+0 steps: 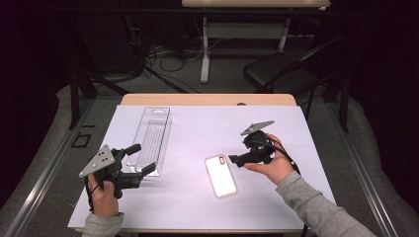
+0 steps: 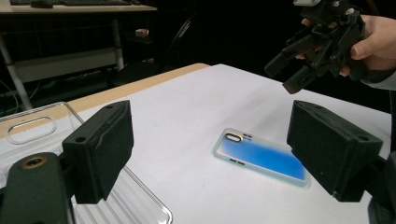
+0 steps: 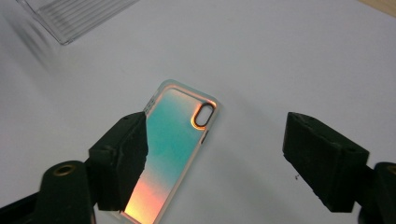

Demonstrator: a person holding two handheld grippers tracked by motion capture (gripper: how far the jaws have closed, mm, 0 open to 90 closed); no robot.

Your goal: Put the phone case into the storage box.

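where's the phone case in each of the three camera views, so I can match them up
High view: the phone case lies right of centre on the white sheet, by the right gripper.
Left gripper view: the case is at centre-right, between the jaws.
Right gripper view: it sits left of centre, its lower end behind the left jaw.
Shared landmark: the clear plastic tray.

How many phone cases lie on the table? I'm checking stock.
1: an iridescent, clear-rimmed phone case flat on the white table sheet, right of the clear plastic tray.
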